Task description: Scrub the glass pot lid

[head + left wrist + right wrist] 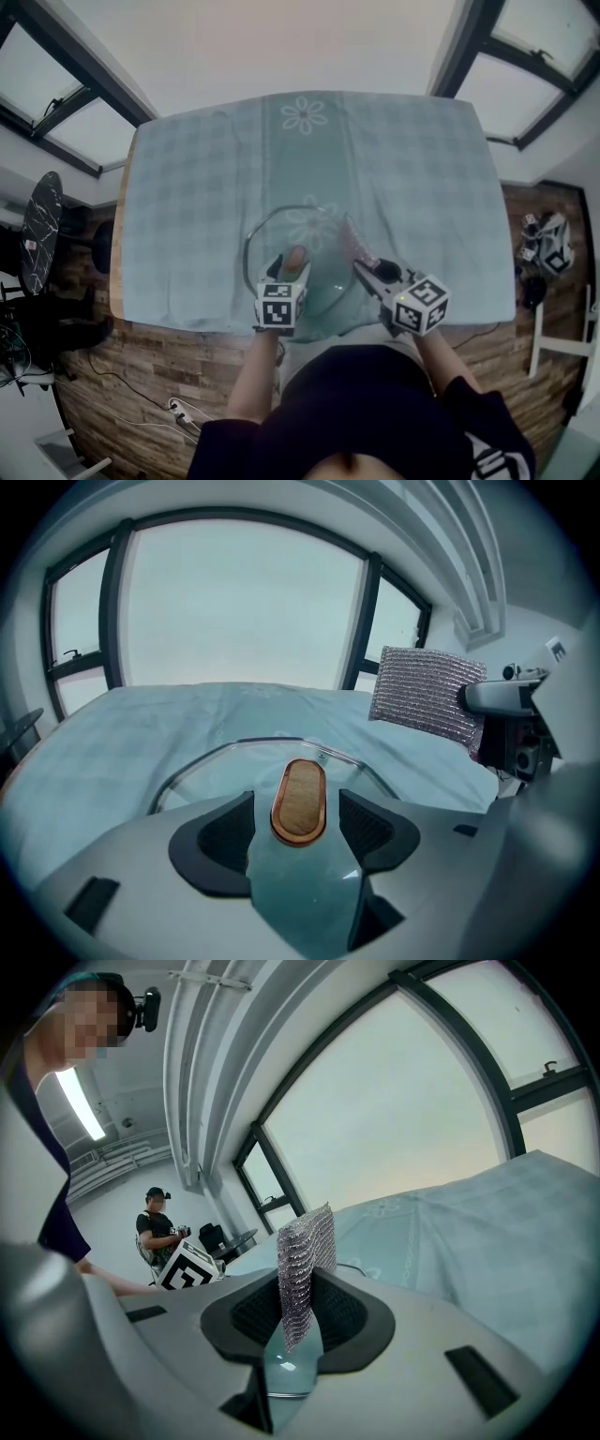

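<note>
Near the table's (187, 206) front edge, left gripper (298, 819) gapes wide around the glass lid's (216, 775) wooden knob (299, 797); right gripper (295, 1314) clamps a scouring pad (306, 1246).

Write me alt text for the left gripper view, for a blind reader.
The left gripper, jaws open, straddles without touching the wooden knob of a glass pot lid lying on a pale blue tablecloth. At right, the right gripper holds up a silvery scrub pad.
</note>
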`<state>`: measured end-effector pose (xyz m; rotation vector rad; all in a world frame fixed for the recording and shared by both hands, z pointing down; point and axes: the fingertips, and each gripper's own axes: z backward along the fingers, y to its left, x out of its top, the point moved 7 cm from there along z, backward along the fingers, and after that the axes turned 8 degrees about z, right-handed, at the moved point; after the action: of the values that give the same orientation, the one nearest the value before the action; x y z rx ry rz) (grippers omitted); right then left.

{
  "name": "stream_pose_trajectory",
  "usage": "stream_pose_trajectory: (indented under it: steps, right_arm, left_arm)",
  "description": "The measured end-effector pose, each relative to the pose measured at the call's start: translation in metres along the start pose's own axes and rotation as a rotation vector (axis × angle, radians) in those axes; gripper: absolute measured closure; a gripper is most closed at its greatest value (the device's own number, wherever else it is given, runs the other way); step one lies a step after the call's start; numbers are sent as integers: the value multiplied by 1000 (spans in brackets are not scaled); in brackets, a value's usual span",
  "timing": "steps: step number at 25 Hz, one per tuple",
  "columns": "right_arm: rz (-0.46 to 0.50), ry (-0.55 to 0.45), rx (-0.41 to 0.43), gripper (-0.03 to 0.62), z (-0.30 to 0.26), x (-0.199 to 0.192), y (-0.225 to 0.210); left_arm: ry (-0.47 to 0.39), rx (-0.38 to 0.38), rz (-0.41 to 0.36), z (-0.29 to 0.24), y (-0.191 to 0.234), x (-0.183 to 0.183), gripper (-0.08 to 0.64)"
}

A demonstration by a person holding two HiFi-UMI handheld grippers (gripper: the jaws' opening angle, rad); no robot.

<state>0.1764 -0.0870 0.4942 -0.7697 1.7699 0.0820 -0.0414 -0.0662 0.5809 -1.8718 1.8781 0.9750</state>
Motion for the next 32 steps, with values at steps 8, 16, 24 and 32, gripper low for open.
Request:
stream_pose_trajectory:
  steps: [8, 16, 24, 32]
  right_arm:
    - [60, 32, 57, 506, -15, 5, 23]
    - [158, 32, 164, 506, -23, 16, 82]
    - [217, 10, 218, 506, 2, 4, 138]
    - [276, 29, 290, 506, 45, -24, 183]
  left_arm:
    - [-156, 42, 121, 58, -3, -10, 291]
    - [-331, 66, 228, 149, -15, -23, 296]
    - [-375, 109, 288, 200, -29, -65, 334]
    - [-448, 194, 327, 236, -55, -115, 449]
